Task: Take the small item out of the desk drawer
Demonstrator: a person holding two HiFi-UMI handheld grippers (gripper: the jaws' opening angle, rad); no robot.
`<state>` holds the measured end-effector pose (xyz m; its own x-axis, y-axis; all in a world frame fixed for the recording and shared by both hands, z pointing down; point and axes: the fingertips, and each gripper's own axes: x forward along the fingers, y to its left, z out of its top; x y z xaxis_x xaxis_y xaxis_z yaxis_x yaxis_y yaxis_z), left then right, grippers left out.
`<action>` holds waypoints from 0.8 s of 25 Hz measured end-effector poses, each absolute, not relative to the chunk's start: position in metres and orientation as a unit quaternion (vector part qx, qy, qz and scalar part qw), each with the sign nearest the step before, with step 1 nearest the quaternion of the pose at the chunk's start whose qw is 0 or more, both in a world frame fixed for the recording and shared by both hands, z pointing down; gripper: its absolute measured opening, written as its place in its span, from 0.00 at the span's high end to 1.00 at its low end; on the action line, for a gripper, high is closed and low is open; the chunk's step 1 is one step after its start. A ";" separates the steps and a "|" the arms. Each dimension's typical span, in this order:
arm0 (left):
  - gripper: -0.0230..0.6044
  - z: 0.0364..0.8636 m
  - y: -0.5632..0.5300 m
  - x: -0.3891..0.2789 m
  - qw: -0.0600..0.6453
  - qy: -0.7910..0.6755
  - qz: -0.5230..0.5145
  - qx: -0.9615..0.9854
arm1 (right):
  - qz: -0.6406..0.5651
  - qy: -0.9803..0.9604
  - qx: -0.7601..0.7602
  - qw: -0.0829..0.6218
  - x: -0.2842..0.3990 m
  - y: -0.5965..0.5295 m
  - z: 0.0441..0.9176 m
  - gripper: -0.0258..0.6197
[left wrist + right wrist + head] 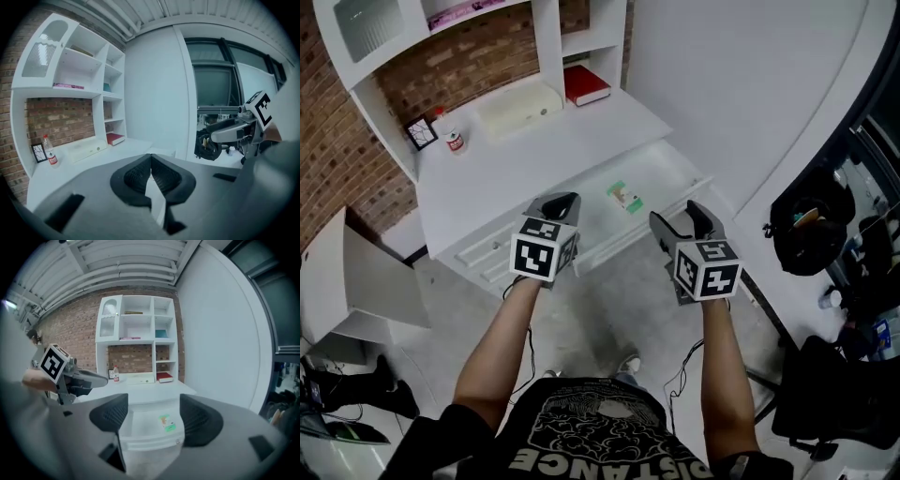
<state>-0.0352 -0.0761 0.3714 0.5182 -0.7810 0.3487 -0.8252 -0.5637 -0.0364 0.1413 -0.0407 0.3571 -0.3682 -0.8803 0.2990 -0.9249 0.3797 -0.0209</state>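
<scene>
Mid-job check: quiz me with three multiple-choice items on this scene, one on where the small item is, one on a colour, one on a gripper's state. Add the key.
1. Where does the small item lie?
A. in the open drawer
B. on the top shelf
C. on the floor

2. What colour is the book at the back of the desk?
A. blue
B. red
C. yellow

3. How is the right gripper?
A. shut on the small item
B. shut, empty
C. open, empty

Key: 1 A, it rests on the drawer's floor. 2 B, its cover is red. 3 C, its jaws stand apart, the item beyond them untouched.
</scene>
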 end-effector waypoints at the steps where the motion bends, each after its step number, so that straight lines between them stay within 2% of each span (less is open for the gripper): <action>1: 0.95 0.371 -0.078 -0.032 0.068 -0.470 0.166 0.865 | 0.095 -0.826 0.542 0.121 0.145 -0.045 0.358 0.42; 3: 0.95 0.370 -0.082 -0.027 0.070 -0.483 0.165 0.857 | 0.097 -0.833 0.530 0.123 0.152 -0.052 0.360 0.40; 20: 0.95 0.376 -0.100 -0.001 0.077 -0.557 0.164 0.811 | 0.102 -0.877 0.444 0.149 0.180 -0.099 0.380 0.36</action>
